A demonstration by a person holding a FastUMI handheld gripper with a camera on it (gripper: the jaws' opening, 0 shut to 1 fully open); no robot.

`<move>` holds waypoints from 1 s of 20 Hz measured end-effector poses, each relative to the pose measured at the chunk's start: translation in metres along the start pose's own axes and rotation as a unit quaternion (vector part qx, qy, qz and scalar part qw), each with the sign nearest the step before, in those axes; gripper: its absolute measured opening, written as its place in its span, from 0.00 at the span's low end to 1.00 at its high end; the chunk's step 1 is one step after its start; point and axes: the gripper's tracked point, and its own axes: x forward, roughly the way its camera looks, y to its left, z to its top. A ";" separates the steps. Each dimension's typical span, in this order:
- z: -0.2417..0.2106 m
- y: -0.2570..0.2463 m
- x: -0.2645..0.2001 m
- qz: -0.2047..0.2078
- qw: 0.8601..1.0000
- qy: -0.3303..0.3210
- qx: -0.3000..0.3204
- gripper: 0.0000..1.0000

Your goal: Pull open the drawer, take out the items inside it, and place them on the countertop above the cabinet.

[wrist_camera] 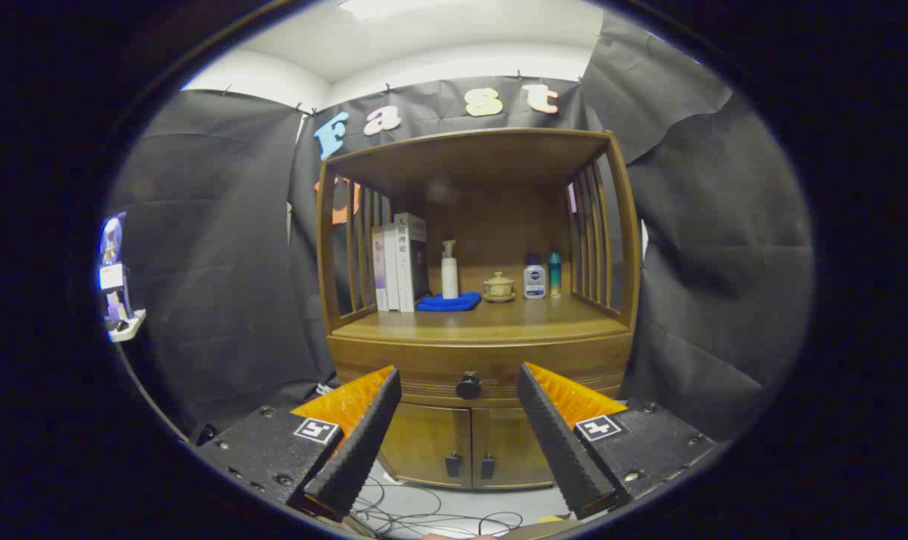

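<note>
A wooden cabinet stands ahead against the black cloth wall. Its drawer (pixel 424 375) is closed, with a round dark knob (pixel 468 385) at the middle of its front. The countertop (pixel 491 321) lies just above the drawer, under an open shelf frame. My gripper (pixel 459 382) is open, some way back from the cabinet, and the knob shows in the gap between the two fingertips. Nothing is held between the fingers. What lies inside the drawer is hidden.
On the countertop's back stand several books (pixel 399 262), a white pump bottle (pixel 450 271), a folded blue cloth (pixel 448 302), a small lidded pot (pixel 498 287) and two small bottles (pixel 541 277). Two lower doors (pixel 465 450) with dark handles sit under the drawer. Cables (pixel 431 514) lie on the floor.
</note>
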 end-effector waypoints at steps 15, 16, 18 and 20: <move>-0.015 0.002 0.016 -0.043 0.999 0.006 -0.014 1.00; -0.019 0.004 0.020 -0.041 0.999 0.007 -0.015 1.00; -0.024 0.005 0.038 -0.044 0.999 0.009 -0.025 1.00; -0.031 0.003 0.061 -0.049 0.998 0.013 -0.042 1.00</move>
